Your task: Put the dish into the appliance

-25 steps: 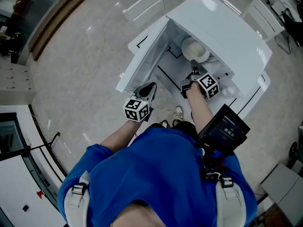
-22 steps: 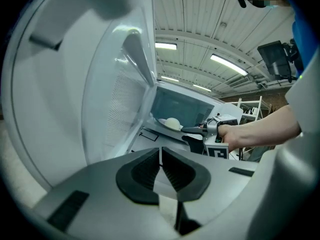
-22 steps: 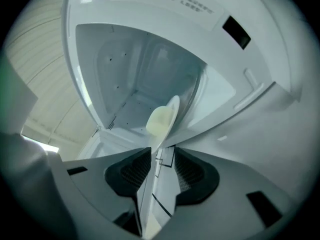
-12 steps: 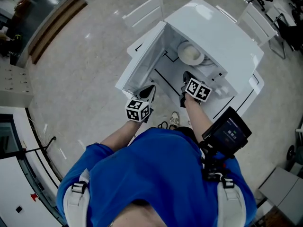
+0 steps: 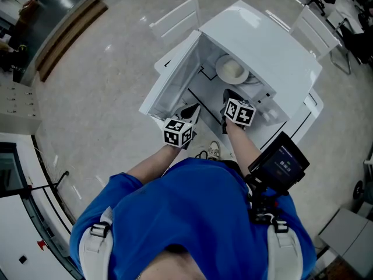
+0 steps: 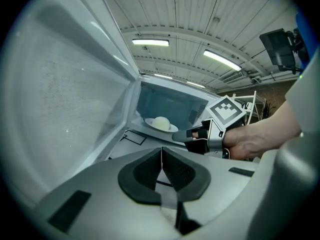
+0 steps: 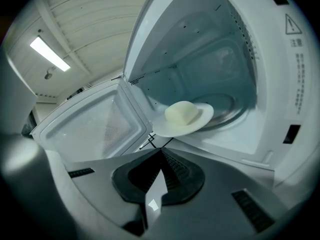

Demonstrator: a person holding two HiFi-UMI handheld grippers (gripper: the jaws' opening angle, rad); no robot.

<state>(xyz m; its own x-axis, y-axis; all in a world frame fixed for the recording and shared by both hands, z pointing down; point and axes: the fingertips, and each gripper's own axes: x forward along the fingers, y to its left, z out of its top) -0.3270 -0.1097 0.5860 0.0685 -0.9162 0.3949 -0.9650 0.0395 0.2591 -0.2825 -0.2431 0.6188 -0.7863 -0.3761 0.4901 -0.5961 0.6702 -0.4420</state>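
Already inside the open microwave: white dish with pale lump.

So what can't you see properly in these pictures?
- What the pale lump on the plate is: too small and plain in every view.
- The print on the microwave's label, right gripper view: too small to read.
- The turntable's near part, right gripper view: hidden behind the plate.
- The writing on the screen the person wears, head view: too small.

Warning label print too small to read, door cut off at left, turntable partly behind plate
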